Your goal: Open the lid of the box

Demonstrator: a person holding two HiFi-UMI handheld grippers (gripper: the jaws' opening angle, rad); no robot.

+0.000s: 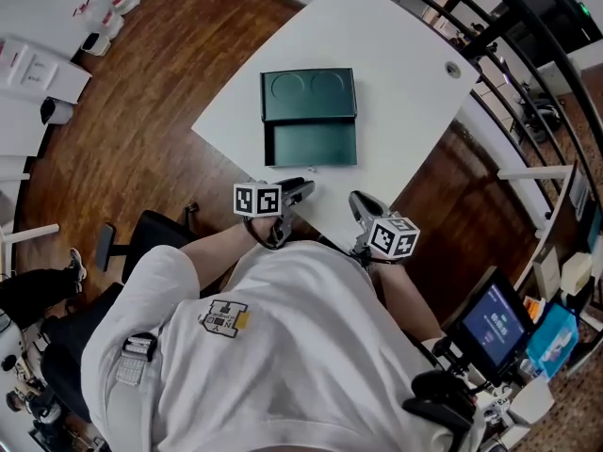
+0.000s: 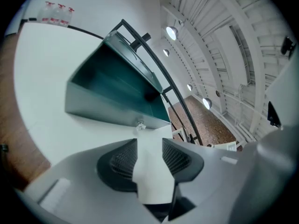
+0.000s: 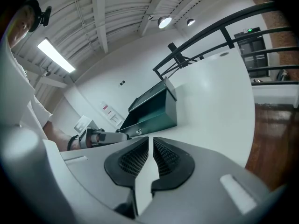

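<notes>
A dark green box (image 1: 310,143) lies on the white table (image 1: 405,102) with its lid (image 1: 308,94) swung back and flat behind the base, the inside bare. My left gripper (image 1: 303,188) hovers at the table's near edge just in front of the box, jaws open with nothing between them. My right gripper (image 1: 357,201) sits a little to its right, jaws shut and empty. In the left gripper view the box (image 2: 117,92) and its small metal latch (image 2: 139,123) lie just ahead of the gripper (image 2: 149,146). In the right gripper view the box (image 3: 152,111) lies beyond the gripper (image 3: 151,146).
A round grommet (image 1: 453,68) sits in the table's far right corner. A black railing (image 1: 528,55) runs behind the table. A black chair (image 1: 141,238) stands at my left over wood floor, and a lit screen (image 1: 495,323) stands at lower right.
</notes>
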